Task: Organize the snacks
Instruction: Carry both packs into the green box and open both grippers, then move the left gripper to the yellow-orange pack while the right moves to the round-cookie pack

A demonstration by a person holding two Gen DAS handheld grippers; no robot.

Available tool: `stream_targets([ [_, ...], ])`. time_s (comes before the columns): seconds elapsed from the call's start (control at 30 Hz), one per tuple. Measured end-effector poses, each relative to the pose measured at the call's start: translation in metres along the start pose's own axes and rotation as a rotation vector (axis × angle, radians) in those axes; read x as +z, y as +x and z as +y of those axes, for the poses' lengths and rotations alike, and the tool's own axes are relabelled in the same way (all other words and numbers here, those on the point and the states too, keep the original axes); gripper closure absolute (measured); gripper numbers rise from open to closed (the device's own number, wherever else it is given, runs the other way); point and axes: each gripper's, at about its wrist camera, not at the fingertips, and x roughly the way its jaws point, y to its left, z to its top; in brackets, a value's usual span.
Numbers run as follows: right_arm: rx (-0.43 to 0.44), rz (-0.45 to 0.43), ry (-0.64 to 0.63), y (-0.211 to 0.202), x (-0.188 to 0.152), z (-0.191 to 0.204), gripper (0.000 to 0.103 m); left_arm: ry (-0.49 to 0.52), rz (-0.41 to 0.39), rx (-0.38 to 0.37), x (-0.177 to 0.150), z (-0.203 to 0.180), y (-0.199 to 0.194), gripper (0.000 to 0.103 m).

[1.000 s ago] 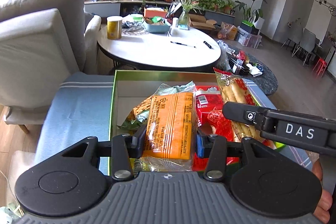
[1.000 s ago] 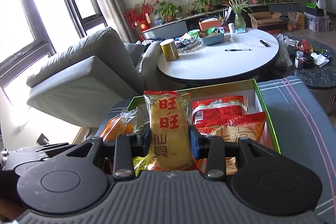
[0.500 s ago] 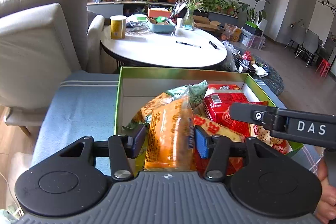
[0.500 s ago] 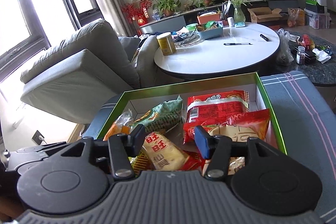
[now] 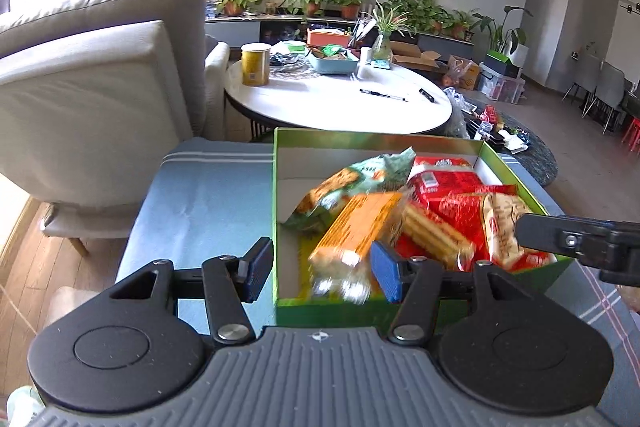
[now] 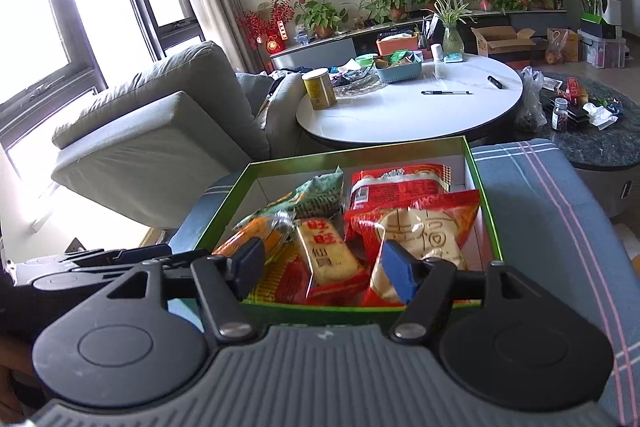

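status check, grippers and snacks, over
Left gripper jaws just opened, orange pack released into green box. Right gripper open, empty. Nothing blocking the box.

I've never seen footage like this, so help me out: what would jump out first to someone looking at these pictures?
First, the green box on a blue striped cushion, heaped with bright snack packets: an orange packet near the front, a red one at the back. Next, the open left gripper and open right gripper fill the bottom of each view, just before the box. Behind stands a round white table.
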Motion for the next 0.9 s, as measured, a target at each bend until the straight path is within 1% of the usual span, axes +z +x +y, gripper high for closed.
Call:
stream_targets([
  [0.13, 0.005, 0.005, -0.021, -0.013, -0.011, 0.003, 0.026, -0.010, 0.006, -0.003, -0.014, 0.004, -0.020, 0.050],
  [0.2, 0.009, 0.010, -0.024, -0.019, -0.017, 0.004, 0.026, -0.002, 0.012, -0.012, -0.023, 0.003, -0.030, 0.047],
  [0.3, 0.014, 0.017, -0.032, -0.026, -0.025, 0.006, 0.026, 0.021, 0.022, -0.022, -0.036, -0.001, -0.045, 0.046],
  [0.4, 0.016, 0.026, -0.049, -0.034, -0.034, 0.007, 0.025, 0.036, 0.055, -0.018, -0.053, -0.005, -0.058, 0.042],
  [0.63, 0.021, 0.050, -0.079, -0.046, -0.054, 0.007, 0.025, 0.054, 0.121, 0.021, -0.089, -0.006, -0.083, 0.042],
  [0.77, 0.026, 0.052, -0.065, -0.052, -0.060, 0.002, 0.025, 0.032, 0.167, -0.003, -0.109, -0.004, -0.098, 0.041],
  [0.9, 0.030, 0.062, -0.083, -0.060, -0.067, -0.001, 0.025, 0.017, 0.208, -0.026, -0.124, -0.008, -0.110, 0.041],
])
